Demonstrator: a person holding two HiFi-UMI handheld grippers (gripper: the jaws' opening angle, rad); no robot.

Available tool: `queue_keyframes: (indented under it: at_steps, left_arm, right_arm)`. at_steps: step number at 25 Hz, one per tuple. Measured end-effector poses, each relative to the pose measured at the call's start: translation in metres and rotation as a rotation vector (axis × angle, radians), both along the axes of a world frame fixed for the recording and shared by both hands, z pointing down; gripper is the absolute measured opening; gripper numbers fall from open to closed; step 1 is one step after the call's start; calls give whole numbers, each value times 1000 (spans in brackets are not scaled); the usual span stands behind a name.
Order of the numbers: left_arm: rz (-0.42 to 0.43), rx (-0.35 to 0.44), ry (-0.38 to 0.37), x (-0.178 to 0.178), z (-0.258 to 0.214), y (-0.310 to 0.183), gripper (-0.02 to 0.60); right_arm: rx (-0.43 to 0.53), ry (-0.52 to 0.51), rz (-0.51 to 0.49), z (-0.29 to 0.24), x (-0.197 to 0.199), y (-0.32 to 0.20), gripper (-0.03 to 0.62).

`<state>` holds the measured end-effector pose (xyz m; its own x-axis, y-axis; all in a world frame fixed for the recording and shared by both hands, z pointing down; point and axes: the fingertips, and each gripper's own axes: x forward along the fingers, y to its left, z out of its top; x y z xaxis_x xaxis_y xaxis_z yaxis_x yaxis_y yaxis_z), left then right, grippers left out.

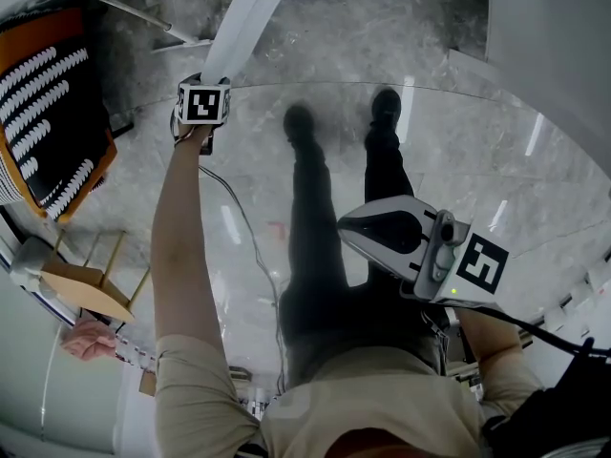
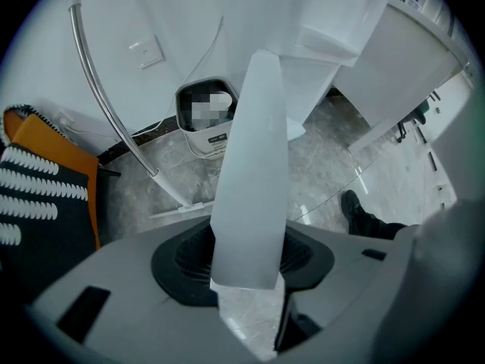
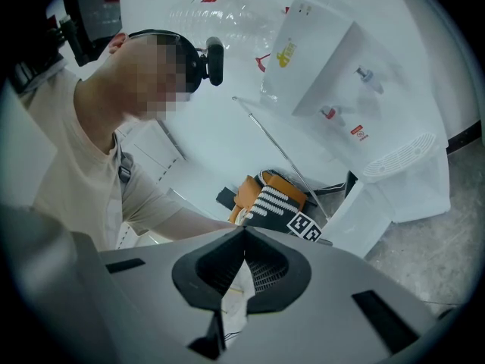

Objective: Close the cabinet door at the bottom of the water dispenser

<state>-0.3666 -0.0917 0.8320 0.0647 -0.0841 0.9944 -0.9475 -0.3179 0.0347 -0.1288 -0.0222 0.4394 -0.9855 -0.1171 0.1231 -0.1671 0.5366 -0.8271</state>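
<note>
The white cabinet door stands swung out from the water dispenser. Its thin edge runs up between my left gripper's jaws. My left gripper points straight down and is shut on that edge, with the black pads against both faces. In the right gripper view the door sits below the dispenser's taps, next to the left gripper's marker cube. My right gripper hangs in front of the person's body, away from the door. Its jaws are shut with nothing between them.
An orange and black striped object lies to the left on the marble floor. A curved metal tube and a small white bin stand beyond the door. The person's shoes, a wooden stool and another person's hand are nearby.
</note>
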Motion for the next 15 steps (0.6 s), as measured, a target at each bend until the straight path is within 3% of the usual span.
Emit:
queue_keyframes:
  at_steps: [15]
  left_arm:
    - [51,20,-3,18,3,8,190]
  right_arm:
    - [-4,-5,34,4,19,0,14]
